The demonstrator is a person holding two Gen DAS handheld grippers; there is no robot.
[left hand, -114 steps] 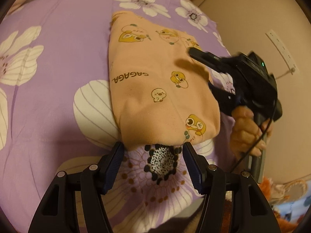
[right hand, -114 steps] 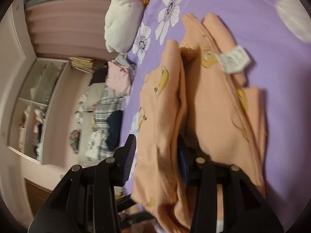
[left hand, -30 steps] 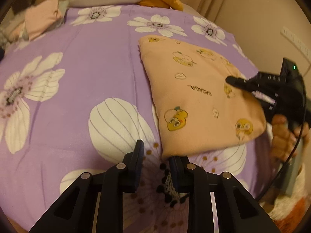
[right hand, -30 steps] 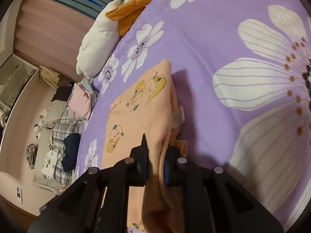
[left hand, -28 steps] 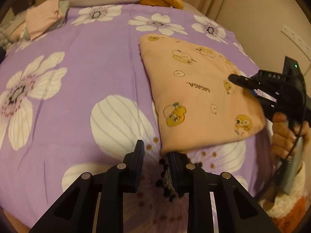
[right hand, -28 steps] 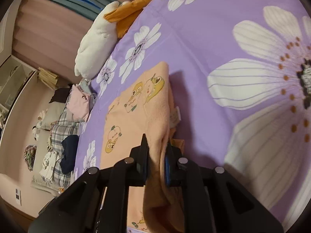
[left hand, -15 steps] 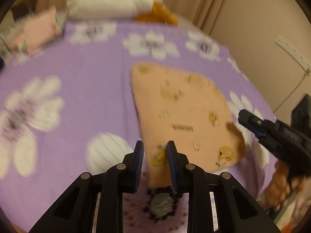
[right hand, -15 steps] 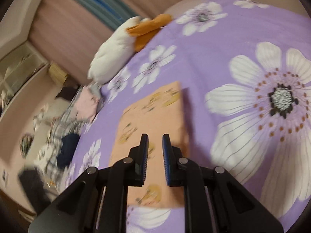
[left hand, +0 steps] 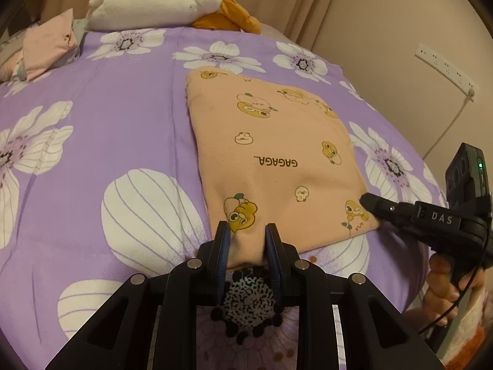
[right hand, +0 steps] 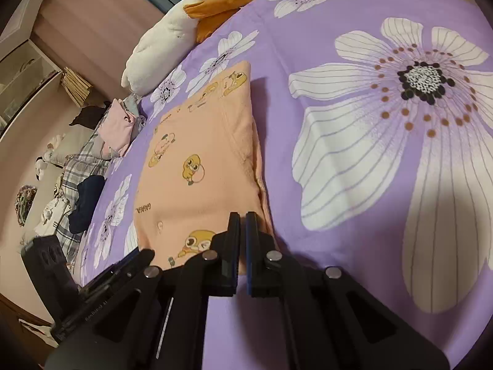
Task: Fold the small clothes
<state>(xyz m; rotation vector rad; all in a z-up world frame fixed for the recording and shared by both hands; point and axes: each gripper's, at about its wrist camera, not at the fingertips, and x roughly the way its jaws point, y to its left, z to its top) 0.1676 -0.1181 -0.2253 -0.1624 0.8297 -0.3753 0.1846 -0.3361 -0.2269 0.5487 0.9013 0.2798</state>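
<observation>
A folded peach garment (left hand: pixel 271 154) with duck prints lies flat on the purple flowered bedspread (left hand: pixel 107 108). Its near left corner sits between the fingers of my left gripper (left hand: pixel 246 237), which stands narrowly open around the fabric. My right gripper (left hand: pixel 366 199) reaches in from the right, with its tip at the garment's near right corner. In the right wrist view the right gripper (right hand: pixel 242 215) hovers over the near edge of the garment (right hand: pixel 191 166). Its jaws are closing together to a sliver, and no cloth is between them.
A white and orange plush pillow (left hand: pixel 160 0) lies at the head of the bed. Beside it is a pink folded cloth (left hand: pixel 46 43). A heap of other clothes (right hand: pixel 86 178) lies off the bed's far side. A hand (left hand: pixel 453 286) holds the right gripper near the wall.
The right gripper let go of the garment's edge, drew back and closed empty. The garment now lies flat. The left gripper moved forward, so the garment's near corner is now between its fingers.
</observation>
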